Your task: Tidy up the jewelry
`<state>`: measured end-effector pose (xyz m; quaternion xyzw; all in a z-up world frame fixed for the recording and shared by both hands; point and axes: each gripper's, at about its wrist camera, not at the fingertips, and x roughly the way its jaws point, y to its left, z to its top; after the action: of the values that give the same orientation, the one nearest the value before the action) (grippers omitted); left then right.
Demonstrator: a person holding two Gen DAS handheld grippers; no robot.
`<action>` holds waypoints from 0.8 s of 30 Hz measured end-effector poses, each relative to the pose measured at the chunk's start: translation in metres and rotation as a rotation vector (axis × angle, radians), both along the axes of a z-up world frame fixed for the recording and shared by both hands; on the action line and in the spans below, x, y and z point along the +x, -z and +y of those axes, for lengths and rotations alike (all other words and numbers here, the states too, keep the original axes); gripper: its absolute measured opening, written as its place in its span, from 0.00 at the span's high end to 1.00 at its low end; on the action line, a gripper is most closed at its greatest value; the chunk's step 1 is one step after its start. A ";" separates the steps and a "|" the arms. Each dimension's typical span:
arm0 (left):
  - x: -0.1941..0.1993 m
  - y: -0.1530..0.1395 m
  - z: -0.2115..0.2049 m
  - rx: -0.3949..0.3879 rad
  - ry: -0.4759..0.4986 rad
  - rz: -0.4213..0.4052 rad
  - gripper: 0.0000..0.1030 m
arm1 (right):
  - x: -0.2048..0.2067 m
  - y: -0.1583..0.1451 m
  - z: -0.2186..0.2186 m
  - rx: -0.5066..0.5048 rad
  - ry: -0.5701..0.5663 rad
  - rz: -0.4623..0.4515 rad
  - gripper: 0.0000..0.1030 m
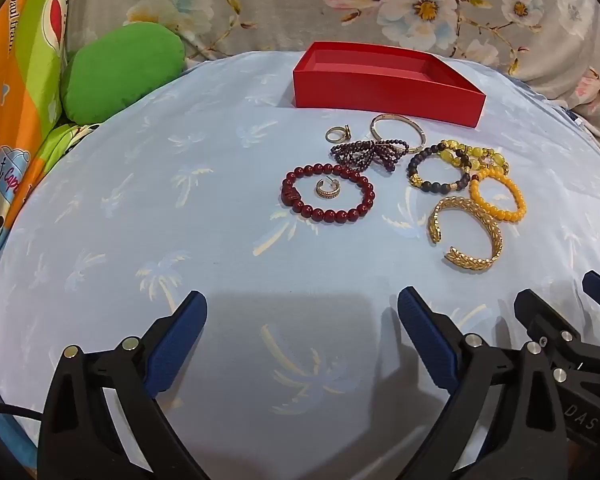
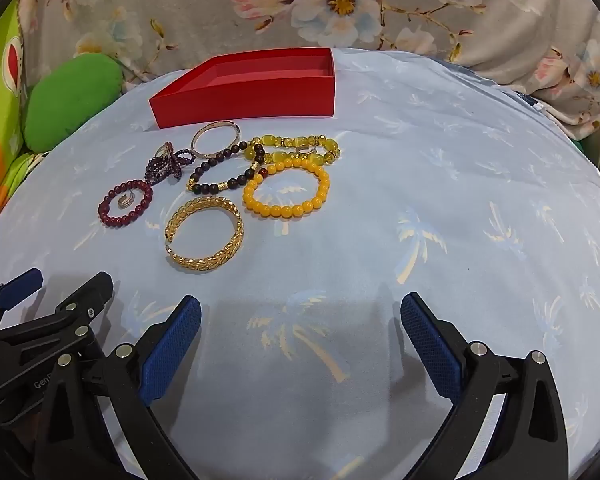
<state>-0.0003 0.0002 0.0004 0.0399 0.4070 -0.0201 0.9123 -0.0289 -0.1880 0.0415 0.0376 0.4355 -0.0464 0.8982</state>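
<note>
An open, empty red box stands at the back of a light blue cushion. In front of it lie several pieces: a gold cuff, a yellow bead bracelet, a dark red bead bracelet around a small ring, a dark bead bracelet, a purple bead string, a thin bangle and a green-yellow bead bracelet. My left gripper and right gripper are open, empty, side by side short of the jewelry.
A green pillow and a colourful cartoon cushion lie at the left. Floral fabric rises behind the box. The right gripper's fingers show at the lower right of the left wrist view.
</note>
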 end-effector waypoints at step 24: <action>-0.004 -0.005 0.000 -0.011 0.002 -0.026 0.11 | -0.001 -0.001 -0.003 -0.004 0.004 -0.011 0.06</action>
<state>-0.0047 0.0005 0.0057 0.0353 0.3951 -0.0226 0.9177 -0.0296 -0.1907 0.0428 0.0368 0.4302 -0.0487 0.9007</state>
